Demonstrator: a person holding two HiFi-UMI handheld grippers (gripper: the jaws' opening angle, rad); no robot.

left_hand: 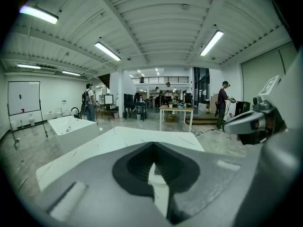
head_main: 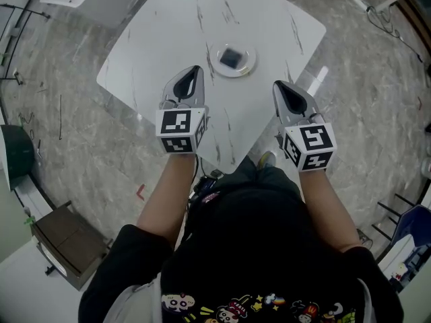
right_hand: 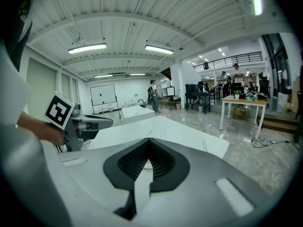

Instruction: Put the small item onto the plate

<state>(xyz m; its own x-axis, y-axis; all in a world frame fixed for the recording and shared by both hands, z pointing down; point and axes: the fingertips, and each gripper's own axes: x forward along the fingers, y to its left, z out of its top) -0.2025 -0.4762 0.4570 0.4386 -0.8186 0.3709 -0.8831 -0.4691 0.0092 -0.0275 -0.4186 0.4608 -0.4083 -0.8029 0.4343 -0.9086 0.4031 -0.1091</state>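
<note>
Head view, reading from the left: the left gripper [head_main: 194,73] hangs over the near part of the white table [head_main: 148,46], its jaws pressed together with nothing between them, as its own gripper view confirms. Beyond and between the two tools, the dark small item [head_main: 230,57] lies in the middle of the plate [head_main: 214,64], touching neither gripper, so I judge the placing done and both tools held clear for that reason. At the right, the right gripper [head_main: 278,86] is likewise closed and empty, roughly level with its partner and apart from the plate.
</note>
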